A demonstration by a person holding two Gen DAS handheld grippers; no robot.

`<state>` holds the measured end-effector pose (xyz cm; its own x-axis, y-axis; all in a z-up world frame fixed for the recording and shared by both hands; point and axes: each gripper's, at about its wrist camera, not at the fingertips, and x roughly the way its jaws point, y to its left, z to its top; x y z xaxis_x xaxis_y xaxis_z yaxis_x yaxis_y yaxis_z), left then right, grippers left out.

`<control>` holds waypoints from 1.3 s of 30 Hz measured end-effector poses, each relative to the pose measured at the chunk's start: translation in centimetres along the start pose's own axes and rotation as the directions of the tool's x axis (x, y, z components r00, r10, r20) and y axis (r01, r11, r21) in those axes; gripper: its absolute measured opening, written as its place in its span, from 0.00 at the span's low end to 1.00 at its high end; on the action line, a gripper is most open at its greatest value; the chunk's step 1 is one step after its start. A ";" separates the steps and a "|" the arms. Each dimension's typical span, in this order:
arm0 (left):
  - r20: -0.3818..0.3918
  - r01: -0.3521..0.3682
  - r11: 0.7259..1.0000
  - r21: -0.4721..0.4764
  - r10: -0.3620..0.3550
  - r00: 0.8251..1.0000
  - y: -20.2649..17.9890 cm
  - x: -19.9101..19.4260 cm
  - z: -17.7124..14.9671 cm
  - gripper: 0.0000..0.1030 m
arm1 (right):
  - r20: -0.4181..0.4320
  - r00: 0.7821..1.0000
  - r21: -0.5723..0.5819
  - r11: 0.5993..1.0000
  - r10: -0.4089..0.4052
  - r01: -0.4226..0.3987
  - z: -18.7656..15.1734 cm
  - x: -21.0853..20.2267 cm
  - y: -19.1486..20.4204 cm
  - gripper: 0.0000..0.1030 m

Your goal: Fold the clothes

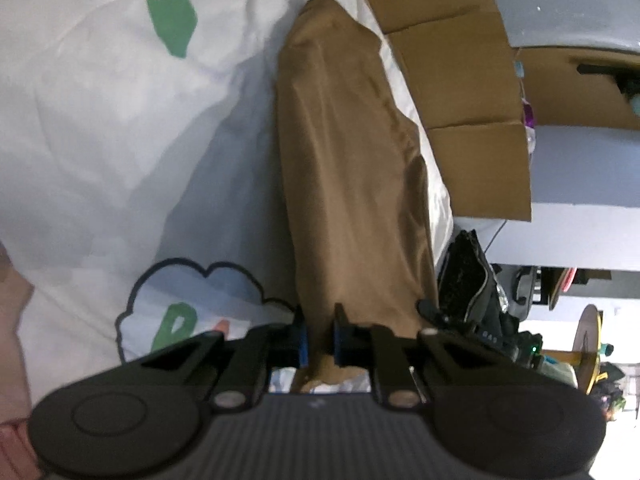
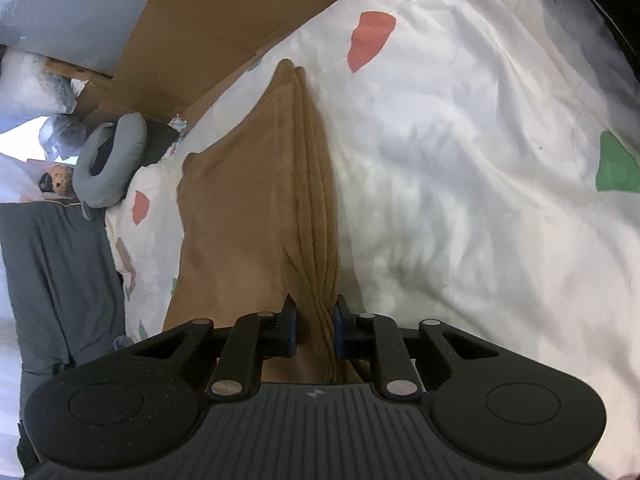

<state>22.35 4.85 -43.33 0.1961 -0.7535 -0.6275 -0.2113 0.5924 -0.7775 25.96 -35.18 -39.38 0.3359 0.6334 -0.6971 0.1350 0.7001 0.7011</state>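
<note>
My left gripper [image 1: 320,336] and right gripper [image 2: 316,328] each clench the brown garment [image 1: 352,184]. A thin pinch may slip, dropping cloth onto the bedsheet [image 2: 460,168] near its cardboard-side edge.

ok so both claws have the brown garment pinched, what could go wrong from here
1. The left claw grips only a narrow bunched edge of the brown garment; it could slip out as the cloth is lifted.
2. The right claw pinches several stacked folds; an inner layer might drop loose and spoil the fold.
3. The cardboard box stands close beside the garment on the white printed bedcover, so swinging cloth may snag on it.
</note>
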 end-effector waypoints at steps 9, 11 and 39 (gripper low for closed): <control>-0.029 -0.038 0.999 0.037 0.039 0.999 -0.2 -1.3 -0.7 0.11 | -0.048 0.999 -0.027 1.000 0.006 -0.007 -2.7 -0.6 0.9 0.16; -0.037 -0.048 0.998 0.044 0.050 0.998 -0.1 -1.3 -1.0 0.11 | -0.056 0.998 -0.040 0.999 0.002 -0.004 -3.4 -0.6 1.1 0.16; -0.163 -0.152 0.985 0.082 0.164 0.973 1.9 0.9 -3.1 0.59 | -0.148 0.969 -0.132 0.975 -0.199 0.180 -4.5 -2.5 -0.2 0.42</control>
<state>19.17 4.45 -45.24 0.0001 -0.6825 -0.7309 -0.1598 0.7215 -0.6737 20.86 -35.37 -38.47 0.1606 0.5228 -0.8372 0.0694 0.8401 0.5380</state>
